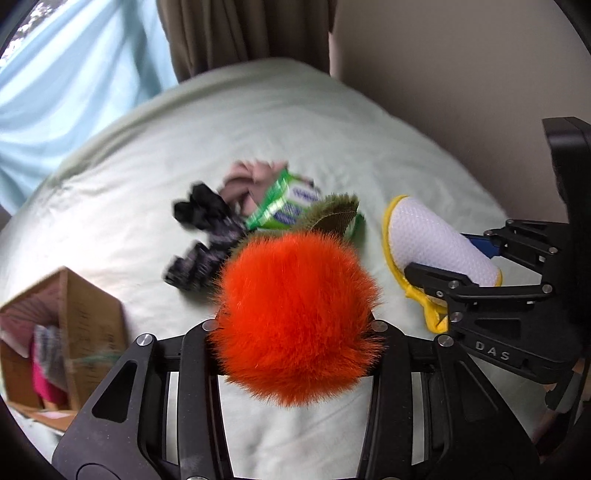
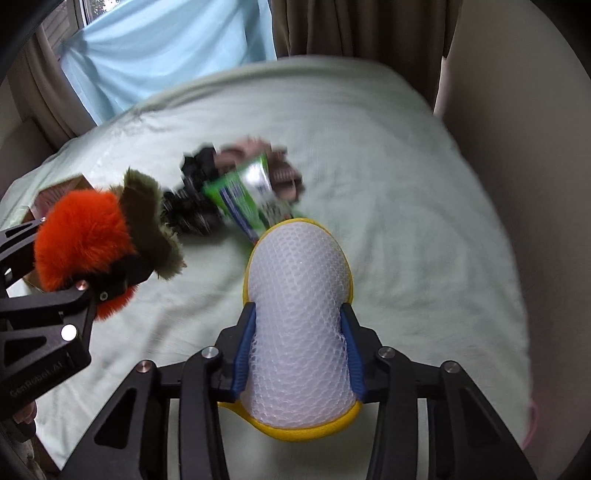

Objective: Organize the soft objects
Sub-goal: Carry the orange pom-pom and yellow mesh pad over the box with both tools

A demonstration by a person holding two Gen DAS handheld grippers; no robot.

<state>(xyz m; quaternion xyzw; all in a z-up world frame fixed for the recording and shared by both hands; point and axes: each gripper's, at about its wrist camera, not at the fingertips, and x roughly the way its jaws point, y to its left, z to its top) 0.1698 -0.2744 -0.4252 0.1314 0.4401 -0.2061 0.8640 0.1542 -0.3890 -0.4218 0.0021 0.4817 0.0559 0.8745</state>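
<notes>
My left gripper (image 1: pixel 295 328) is shut on a fuzzy orange plush ball (image 1: pixel 295 314) with an olive-green leaf (image 1: pixel 332 214), held above the bed; the plush also shows at the left of the right wrist view (image 2: pixel 81 236). My right gripper (image 2: pixel 297 350) is shut on a white mesh sponge with a yellow rim (image 2: pixel 299 295), its blue pads (image 2: pixel 245 354) pressing both sides; the sponge also shows in the left wrist view (image 1: pixel 432 240). A pile on the bed holds a green packet (image 1: pixel 284 206), black cloth (image 1: pixel 203 229) and pinkish cloth (image 1: pixel 247 181).
A pale green bed sheet (image 1: pixel 295 118) fills both views. An open cardboard box (image 1: pixel 81 314) with fabric inside sits at the left. A light blue curtain (image 2: pixel 166 48) and brown drapes (image 1: pixel 243 33) hang behind; a beige wall (image 1: pixel 461 66) is at the right.
</notes>
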